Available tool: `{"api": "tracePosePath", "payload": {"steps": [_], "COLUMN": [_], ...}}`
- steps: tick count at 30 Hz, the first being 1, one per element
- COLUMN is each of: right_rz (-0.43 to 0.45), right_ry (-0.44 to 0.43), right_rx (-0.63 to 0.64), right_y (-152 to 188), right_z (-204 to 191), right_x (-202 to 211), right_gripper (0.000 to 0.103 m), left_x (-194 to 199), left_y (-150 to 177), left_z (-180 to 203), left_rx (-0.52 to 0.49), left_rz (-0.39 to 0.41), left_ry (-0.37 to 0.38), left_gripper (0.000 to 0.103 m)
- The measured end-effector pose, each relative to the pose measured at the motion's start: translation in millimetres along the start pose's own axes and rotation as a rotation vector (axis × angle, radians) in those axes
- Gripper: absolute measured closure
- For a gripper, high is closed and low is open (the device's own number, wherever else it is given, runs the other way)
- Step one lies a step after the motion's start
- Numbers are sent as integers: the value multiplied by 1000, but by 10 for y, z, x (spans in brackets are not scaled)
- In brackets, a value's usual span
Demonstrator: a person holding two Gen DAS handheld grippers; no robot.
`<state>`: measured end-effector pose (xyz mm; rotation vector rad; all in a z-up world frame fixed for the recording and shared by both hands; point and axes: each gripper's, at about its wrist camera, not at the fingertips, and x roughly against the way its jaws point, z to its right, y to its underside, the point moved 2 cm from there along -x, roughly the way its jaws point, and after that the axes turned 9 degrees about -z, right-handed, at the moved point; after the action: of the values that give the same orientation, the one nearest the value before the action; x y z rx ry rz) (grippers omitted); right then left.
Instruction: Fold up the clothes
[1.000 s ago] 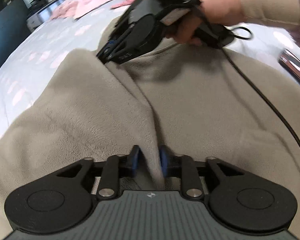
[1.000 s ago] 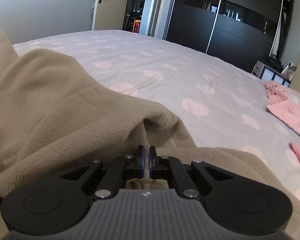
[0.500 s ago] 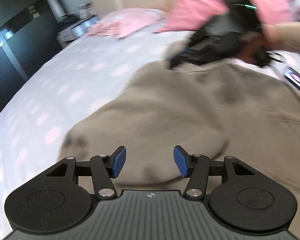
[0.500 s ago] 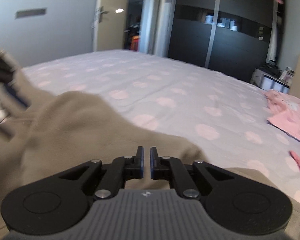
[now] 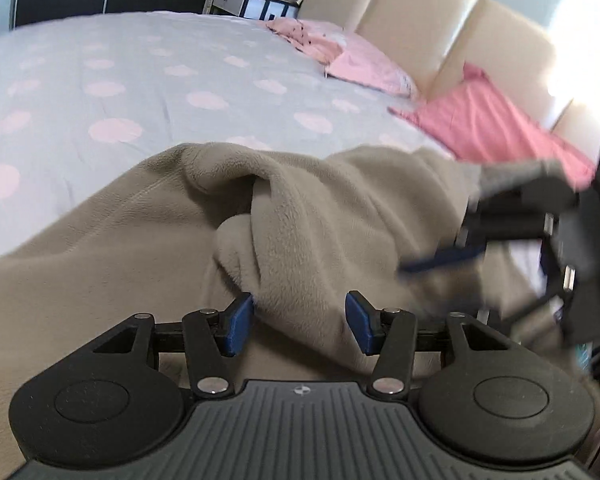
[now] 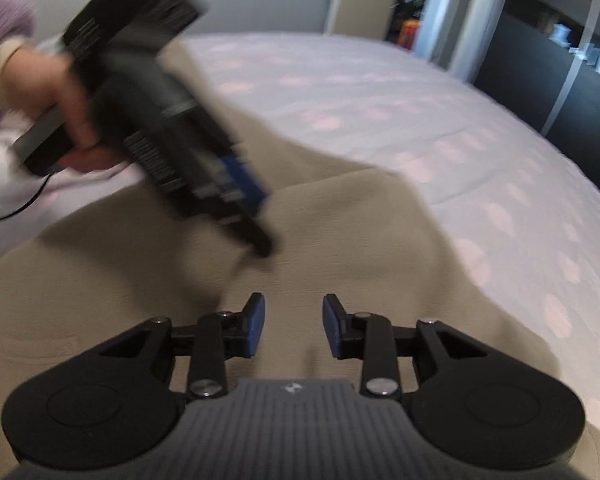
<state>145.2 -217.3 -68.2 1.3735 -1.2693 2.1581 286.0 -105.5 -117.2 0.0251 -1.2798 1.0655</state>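
The left gripper (image 5: 299,322) stands spread, a thick ridge of the beige fleece garment (image 5: 148,248) bulging up between its blue pads with nothing pinched; one pad just brushes the nap. The right gripper (image 6: 293,324) is opening, jaws parting over flat fleece (image 6: 340,240), nothing caught between them.

The garment lies on the bed (image 5: 100,80), spread across the near part of its grey sheet with pale pink spots. Beyond the garment, toward the cream padded headboard (image 5: 440,32), sit a light pink pillow (image 5: 368,66), a crumpled pink spotted garment (image 5: 300,34) and a darker pink pillow (image 5: 488,124). A dark wardrobe (image 6: 560,64) and an open doorway (image 6: 404,8) stand past the bed's far edge.

From the left wrist the other gripper crosses the fleece's right-hand side as a dark smear, hiding cloth behind it. From the right wrist the left one, in a hand (image 6: 64,96), is blurred too and covers the garment's upper left. A thin black cable (image 6: 28,200) trails beside that hand.

The fleece is plush, bunched into soft folds near the left gripper, smoother under the right; its full outline is cut off.
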Motion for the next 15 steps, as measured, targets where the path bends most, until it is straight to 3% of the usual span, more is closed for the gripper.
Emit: {"api": "tracePosePath", "payload": {"steps": [2, 5, 9, 10, 11, 13, 15], "right_rz": [-33, -62, -101, -105, -108, -99, -70], "right_ry": [-2, 61, 285, 321, 339, 329, 303], "right_rx": [33, 73, 117, 117, 106, 35, -60], "right_y": [-58, -165, -262, -262, -253, -210, -160], "right_z": [-141, -331, -482, -473, -452, -344, -202], "right_x": [-100, -262, -509, -551, -575, -528, -423], "right_gripper": [50, 36, 39, 43, 62, 90, 93], "left_x": [-38, -43, -34, -27, -12, 18, 60], "left_y": [-35, -62, -96, -99, -91, -73, -38], "left_z": [-63, -113, -91, -77, -68, -50, -80], "left_rx": [20, 56, 83, 78, 67, 47, 41], "left_rz": [0, 20, 48, 51, 50, 48, 45], "left_ry": [30, 75, 108, 105, 99, 85, 81], "left_gripper": [54, 54, 54, 54, 54, 53, 52]}}
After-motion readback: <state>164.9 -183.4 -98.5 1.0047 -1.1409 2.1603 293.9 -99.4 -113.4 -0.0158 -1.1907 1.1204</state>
